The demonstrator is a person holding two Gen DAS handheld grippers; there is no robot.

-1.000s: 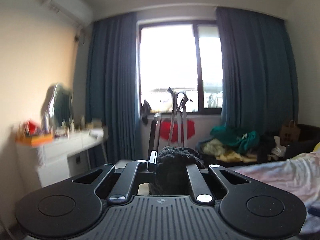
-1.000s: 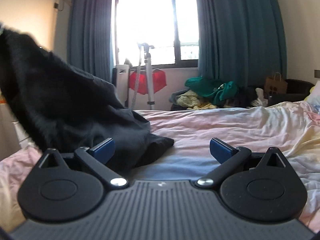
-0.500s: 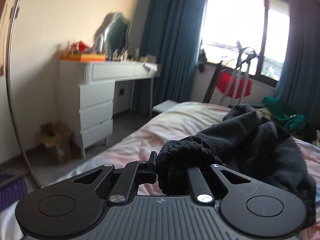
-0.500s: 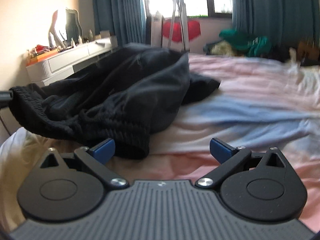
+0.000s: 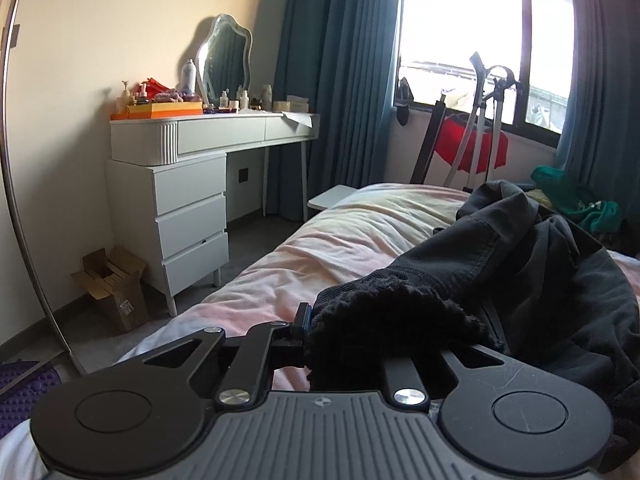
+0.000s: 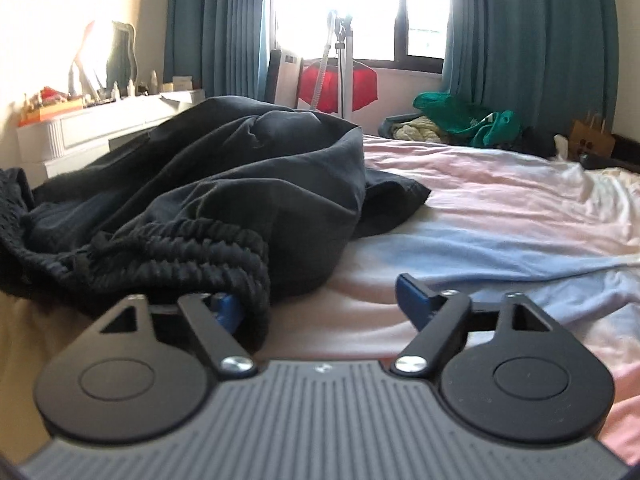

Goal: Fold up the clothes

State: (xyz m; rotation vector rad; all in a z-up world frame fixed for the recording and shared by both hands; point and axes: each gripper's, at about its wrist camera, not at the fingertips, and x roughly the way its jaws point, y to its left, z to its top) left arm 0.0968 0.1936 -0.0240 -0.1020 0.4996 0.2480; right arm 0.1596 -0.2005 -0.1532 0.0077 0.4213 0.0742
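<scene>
Bedroom, rumpled pink-and-blue sheet point(image 6: 500, 208) on bed. Black shorts point(image 6: 224, 184) heaped at near-left edge. My left gripper point(image 5: 360, 332) clamped on ribbed elastic waistband point(image 5: 384, 312), jaws easing apart. Right gripper point(image 6: 320, 300) closing, waistband cord against left pad, not pinched yet. Next, guessing: grab, stretch waistband flat.

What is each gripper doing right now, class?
Left gripper: shut on the ribbed waistband of the black fabric garment.
Right gripper: open, jaws closing; the waistband edge lies over its left finger.
</scene>
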